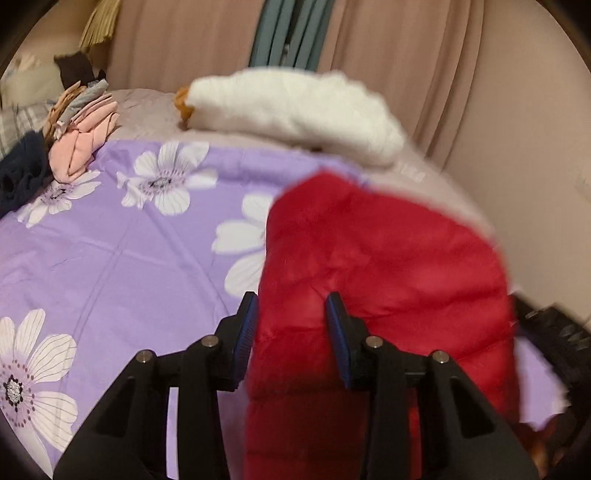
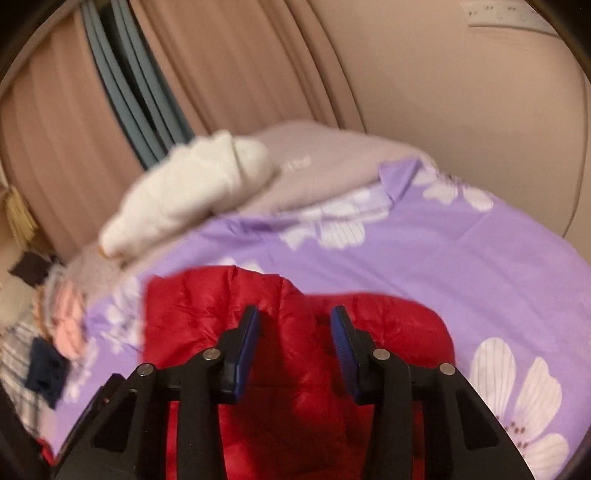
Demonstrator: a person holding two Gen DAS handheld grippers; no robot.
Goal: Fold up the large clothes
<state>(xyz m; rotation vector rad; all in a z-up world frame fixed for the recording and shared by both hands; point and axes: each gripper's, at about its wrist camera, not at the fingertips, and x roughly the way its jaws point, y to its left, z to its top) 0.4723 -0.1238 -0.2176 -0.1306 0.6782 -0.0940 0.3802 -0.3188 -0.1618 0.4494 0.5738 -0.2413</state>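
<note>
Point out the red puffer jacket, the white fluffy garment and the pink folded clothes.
red puffer jacket (image 1: pixel 388 266): left wrist view, quilted middle.
white fluffy garment (image 1: pixel 295 107): left wrist view, top surface.
pink folded clothes (image 1: pixel 83 147): left wrist view, front fold.

No legible text anywhere in either view. Only candidate: a small white mark, maybe a logo or wording, on the grey blanket (image 1: pixel 410 171), near the white fluffy bundle (image 1: pixel 295 110); too blurred to make out any letters. Same mark shows in the right wrist view on the grey blanket (image 2: pixel 295 162), again just a pale smear, unreadable. Top right of that view, a pale strip on the wall (image 2: pixel 513 16) carries small dark specks, poss. markings, but too small and soft to read. No brand, number or label can be read on the other fabrics.
</note>
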